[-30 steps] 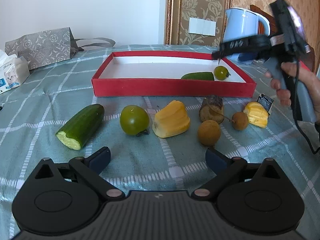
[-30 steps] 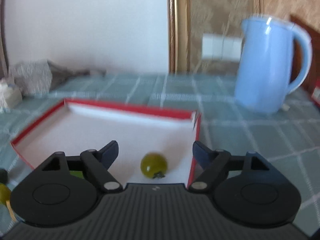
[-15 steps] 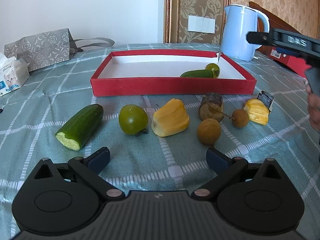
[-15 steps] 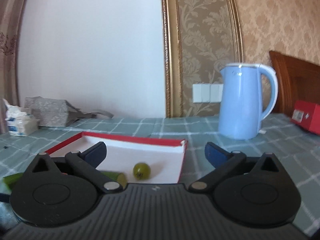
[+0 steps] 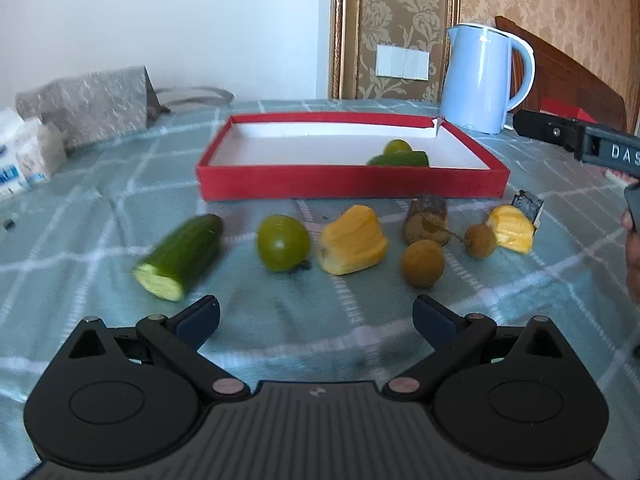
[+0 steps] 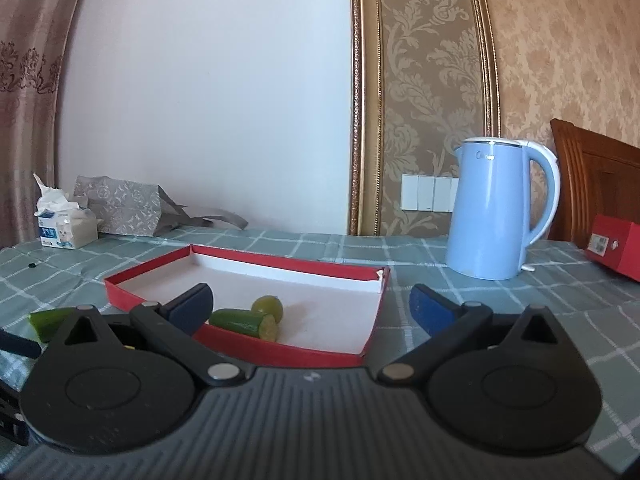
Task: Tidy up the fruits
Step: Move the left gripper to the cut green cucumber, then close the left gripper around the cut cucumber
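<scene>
2 greens (image 5: 400,159) in tray (image 5: 352,184) (7 outside).

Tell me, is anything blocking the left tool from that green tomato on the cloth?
Nothing visible does. The left tool is open, and only bare cloth lies between it and the green tomato; the cucumber piece lies off to one side.

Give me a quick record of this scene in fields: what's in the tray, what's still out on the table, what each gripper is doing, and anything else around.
tray: red tray, white inside
in tray: cucumber piece and small green tomato, near its right end
on table, left to right: cut cucumber, green tomato, yellow jackfruit piece, brown stump-like piece, two longans, second jackfruit piece
left gripper: jaws open, empty, facing the row
right gripper: jaws open, empty, facing the tray
other: blue kettle, tissue pack, grey bag
</scene>
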